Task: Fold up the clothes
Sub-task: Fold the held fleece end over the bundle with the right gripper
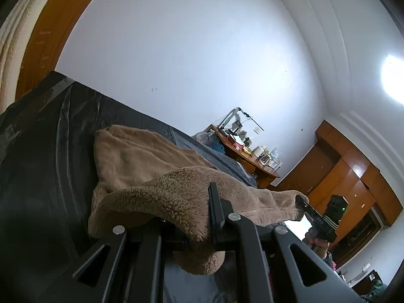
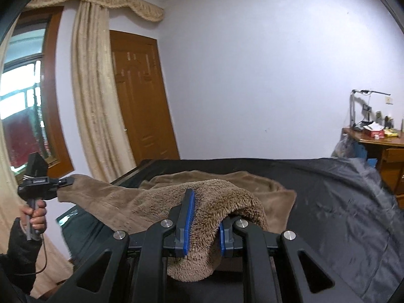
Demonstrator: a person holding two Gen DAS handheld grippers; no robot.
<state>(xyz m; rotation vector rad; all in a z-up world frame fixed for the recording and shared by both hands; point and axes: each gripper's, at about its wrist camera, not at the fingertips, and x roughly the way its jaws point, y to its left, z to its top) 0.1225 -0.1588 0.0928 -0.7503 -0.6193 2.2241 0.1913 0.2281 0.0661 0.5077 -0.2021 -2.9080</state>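
Across a black-covered bed (image 2: 328,202) lies a brown fleece garment (image 2: 161,202), one edge lifted, clamped by the left gripper (image 1: 199,227) and right gripper (image 2: 204,224). Beyond: white wall (image 2: 252,75), wooden door (image 2: 141,96), cream curtain (image 2: 93,101), cluttered desk (image 2: 383,144).

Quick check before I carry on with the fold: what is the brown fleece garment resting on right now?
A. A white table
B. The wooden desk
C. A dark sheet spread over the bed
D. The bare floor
C: in the right wrist view the brown fleece garment lies on the dark sheet over the bed, its near edge pinched in both grippers; the wooden desk stands apart by the wall.
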